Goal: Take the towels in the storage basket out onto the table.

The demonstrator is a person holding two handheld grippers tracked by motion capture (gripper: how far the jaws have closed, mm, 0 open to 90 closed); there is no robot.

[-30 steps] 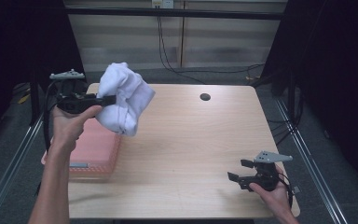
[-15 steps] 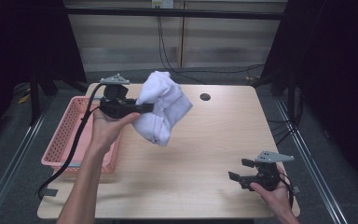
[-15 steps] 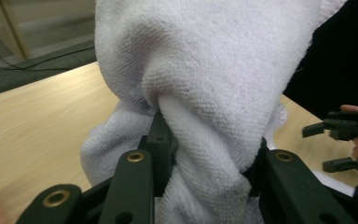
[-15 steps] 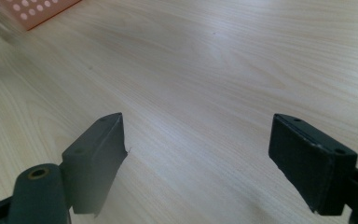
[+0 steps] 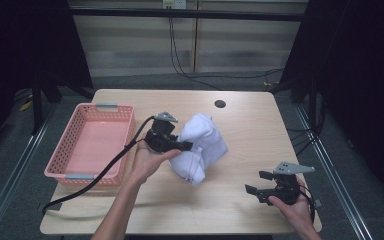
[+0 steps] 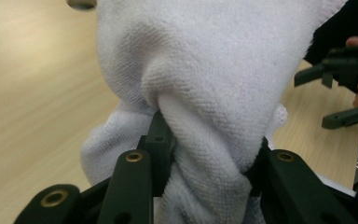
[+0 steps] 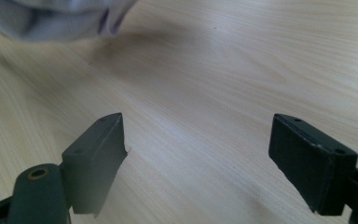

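The left tongs (image 5: 182, 146) are clenched on a bunched white towel (image 5: 200, 147), holding it over the middle of the table (image 5: 250, 125); whether its lower end touches the wood cannot be told. In the left gripper view the 2 black jaws pinch a thick fold of the towel (image 6: 205, 93) between them. A pink basket (image 5: 92, 142) sits on the table's left side, just beside the left hand (image 5: 147, 160). The right tongs (image 5: 255, 189) rest low near the table's front right corner, released, jaws wide apart with bare wood between them (image 7: 196, 158).

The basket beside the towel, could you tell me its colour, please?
Pink basket, clearest in the high view.
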